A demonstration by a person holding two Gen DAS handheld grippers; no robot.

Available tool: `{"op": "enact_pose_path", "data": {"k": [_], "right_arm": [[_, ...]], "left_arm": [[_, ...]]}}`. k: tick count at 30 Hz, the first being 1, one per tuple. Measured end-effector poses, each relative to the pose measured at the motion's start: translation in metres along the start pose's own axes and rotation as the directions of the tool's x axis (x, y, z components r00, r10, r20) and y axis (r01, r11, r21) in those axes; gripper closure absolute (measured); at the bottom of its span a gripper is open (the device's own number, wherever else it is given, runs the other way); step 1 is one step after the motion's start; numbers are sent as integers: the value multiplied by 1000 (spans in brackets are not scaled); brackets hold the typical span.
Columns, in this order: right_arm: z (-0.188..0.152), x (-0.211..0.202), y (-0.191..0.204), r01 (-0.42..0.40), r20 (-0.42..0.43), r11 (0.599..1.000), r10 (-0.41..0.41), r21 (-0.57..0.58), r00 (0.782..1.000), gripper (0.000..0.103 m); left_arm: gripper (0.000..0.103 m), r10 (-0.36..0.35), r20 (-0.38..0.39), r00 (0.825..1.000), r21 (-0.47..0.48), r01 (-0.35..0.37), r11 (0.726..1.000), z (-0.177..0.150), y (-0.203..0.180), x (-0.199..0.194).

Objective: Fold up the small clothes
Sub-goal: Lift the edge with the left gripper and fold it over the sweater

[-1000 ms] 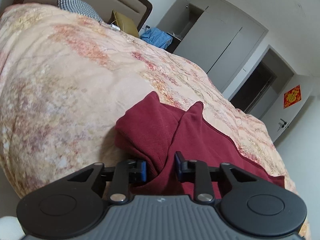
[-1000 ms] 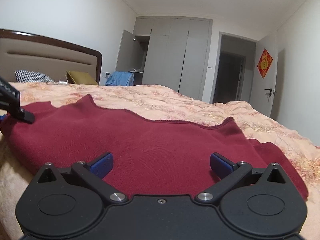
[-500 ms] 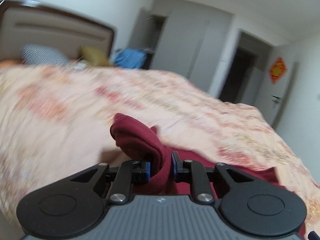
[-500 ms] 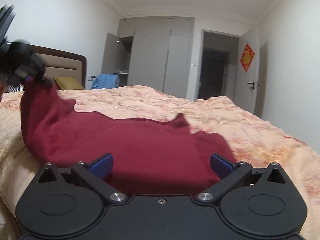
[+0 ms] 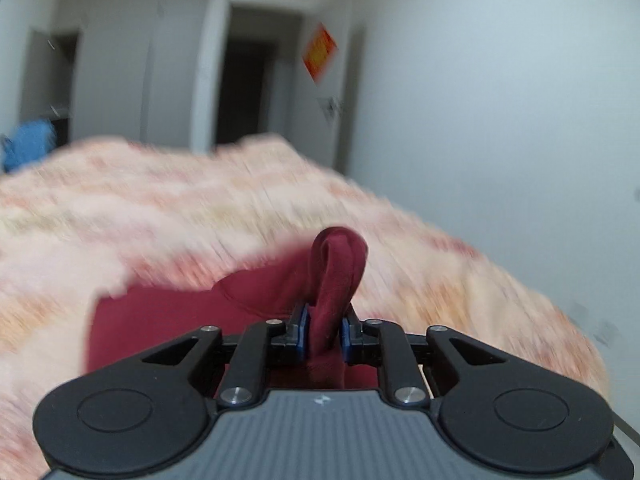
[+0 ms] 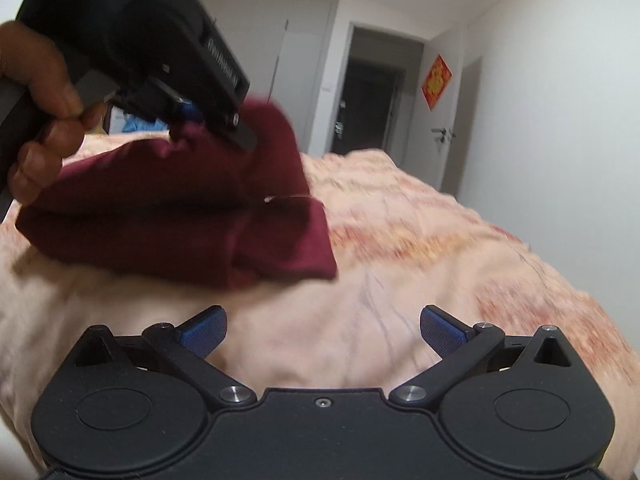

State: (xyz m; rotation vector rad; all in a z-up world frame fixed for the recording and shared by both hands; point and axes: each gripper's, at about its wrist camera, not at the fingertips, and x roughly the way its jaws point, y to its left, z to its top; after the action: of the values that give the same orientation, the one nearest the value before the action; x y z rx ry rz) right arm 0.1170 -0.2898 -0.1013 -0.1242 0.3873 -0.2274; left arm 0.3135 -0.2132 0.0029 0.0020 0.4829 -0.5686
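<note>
— Two grippers are in your hands; how do they stand, starting nearest you?

— Your right gripper (image 6: 323, 330) sits low over the bedspread (image 6: 420, 264) with its blue pads (image 6: 202, 330) spread wide apart and nothing between them. It touches no cloth.

— And the other one?

— Your left gripper (image 5: 323, 330) has its jaws closing on a bunched fold of the dark red garment (image 5: 336, 276); the blue pads press the cloth from both sides, and a loop of it stands up just past the fingertips. From the right wrist view you see that same gripper (image 6: 192, 114) raised at upper left, your left hand (image 6: 38, 120) wrapped round its handle.

— Where does the garment lie?

— One end hangs lifted from your left gripper; the rest (image 6: 180, 224) drapes down and rests doubled over on the bed, on the left side of the right wrist view, beyond your open right gripper.

— Further back?

— Pale wardrobe doors (image 6: 304, 80), a dark doorway (image 6: 372, 92), and a red square decoration (image 6: 437, 81) on the white door at the far wall. A blue bundle (image 5: 28, 148) shows at the far left, blurred.
</note>
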Motion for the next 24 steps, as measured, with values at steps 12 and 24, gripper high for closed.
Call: {"op": "enact_pose_path", "data": {"k": [12,24], "right_arm": [[-3,3,1,-9,-35,998,11,57,999,1],[0,-2,6,-14,-47,998,18,68,999,0]], "left_arm": [[49,-108,-73,991,-122,99,988,-21,23,-3],[9,-69,-5,998,-239,66,969,-19,52,-44]]}}
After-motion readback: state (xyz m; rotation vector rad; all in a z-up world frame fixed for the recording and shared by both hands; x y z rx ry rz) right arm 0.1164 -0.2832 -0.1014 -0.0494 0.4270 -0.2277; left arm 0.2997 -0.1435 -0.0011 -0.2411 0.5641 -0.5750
